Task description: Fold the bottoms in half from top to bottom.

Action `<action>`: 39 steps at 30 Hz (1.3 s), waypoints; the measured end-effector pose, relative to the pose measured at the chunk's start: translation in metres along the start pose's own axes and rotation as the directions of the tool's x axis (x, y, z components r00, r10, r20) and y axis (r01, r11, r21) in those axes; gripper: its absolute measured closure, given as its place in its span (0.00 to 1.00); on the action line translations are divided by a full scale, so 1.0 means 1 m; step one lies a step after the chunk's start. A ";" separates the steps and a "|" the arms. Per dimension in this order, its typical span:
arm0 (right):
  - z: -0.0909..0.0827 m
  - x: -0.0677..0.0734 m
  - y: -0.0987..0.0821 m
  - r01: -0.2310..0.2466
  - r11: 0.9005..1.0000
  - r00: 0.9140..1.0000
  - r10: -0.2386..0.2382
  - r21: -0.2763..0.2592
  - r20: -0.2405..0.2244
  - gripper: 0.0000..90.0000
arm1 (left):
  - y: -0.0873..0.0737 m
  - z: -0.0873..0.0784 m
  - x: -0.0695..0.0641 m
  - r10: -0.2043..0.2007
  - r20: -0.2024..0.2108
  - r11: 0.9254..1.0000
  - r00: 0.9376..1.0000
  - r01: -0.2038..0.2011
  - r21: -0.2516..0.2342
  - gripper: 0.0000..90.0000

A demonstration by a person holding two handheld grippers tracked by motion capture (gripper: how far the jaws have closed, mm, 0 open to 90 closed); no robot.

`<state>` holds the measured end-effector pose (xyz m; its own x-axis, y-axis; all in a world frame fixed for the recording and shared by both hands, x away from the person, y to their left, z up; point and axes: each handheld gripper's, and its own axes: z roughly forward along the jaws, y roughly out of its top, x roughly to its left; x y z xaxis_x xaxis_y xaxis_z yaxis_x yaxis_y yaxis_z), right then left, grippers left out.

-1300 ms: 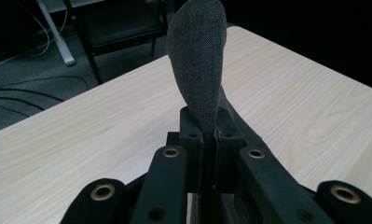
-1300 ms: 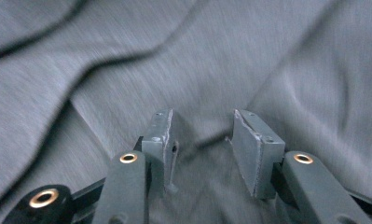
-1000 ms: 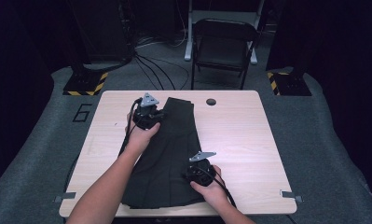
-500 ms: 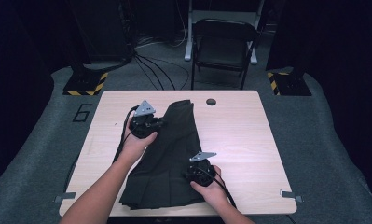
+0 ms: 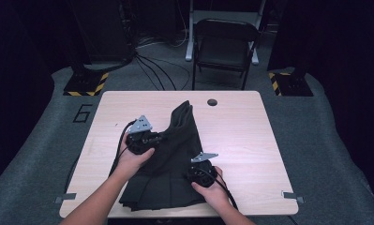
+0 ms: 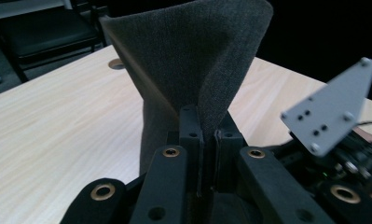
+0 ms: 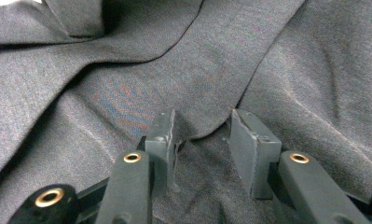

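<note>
The worktop is pale wood with a round hole near its far edge, and a folding chair stands on the grey floor beyond it. Across the worktop's middle lies a dark cloth, spread flat at the near edge and drawn up into a narrow peak toward the far side.

The left claw sits at the cloth's left edge, about halfway up its length, held in the person's left hand. In the left gripper view its jaws are pressed together on a fold of the cloth, which stands up from them in a tall, curled flap above the worktop.

The right claw rests on the cloth's near right part, in the right hand. In the right gripper view its jaws stand apart, tips down on the cloth, with a low ridge of fabric lying between them; the pads do not press on it.
</note>
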<state>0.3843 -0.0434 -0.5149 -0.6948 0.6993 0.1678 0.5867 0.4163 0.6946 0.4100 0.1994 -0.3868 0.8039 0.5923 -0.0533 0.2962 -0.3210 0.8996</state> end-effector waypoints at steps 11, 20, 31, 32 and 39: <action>-0.001 0.000 -0.001 -0.029 1.000 0.999 0.028 -0.009 -0.023 0.67 | -0.027 -0.017 -0.015 -0.003 0.058 1.000 0.998 0.003 -0.001 0.94; -0.001 -0.001 -0.001 -0.034 0.999 0.999 0.034 -0.011 -0.023 0.65 | -0.042 -0.031 -0.020 -0.005 0.079 1.000 0.997 0.004 0.006 0.94; -0.001 -0.002 -0.001 -0.029 1.000 0.999 0.029 -0.012 -0.017 0.65 | -0.045 -0.040 -0.021 0.002 0.056 1.000 0.998 -0.001 -0.006 0.94; -0.001 -0.003 -0.001 -0.022 1.000 1.000 0.022 -0.012 -0.015 0.65 | -0.045 -0.041 -0.021 0.003 0.057 1.000 0.998 -0.003 -0.003 0.94; -0.003 -0.004 -0.001 -0.026 1.000 1.000 0.026 -0.009 -0.017 0.65 | -0.047 -0.046 -0.021 0.004 0.059 1.000 0.998 -0.004 0.005 0.94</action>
<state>0.3850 -0.0481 -0.5142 -0.6862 0.6999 0.1980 0.6009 0.3922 0.6965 0.3552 0.2360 -0.4078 0.8342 0.5463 -0.0752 0.2954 -0.3276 0.8974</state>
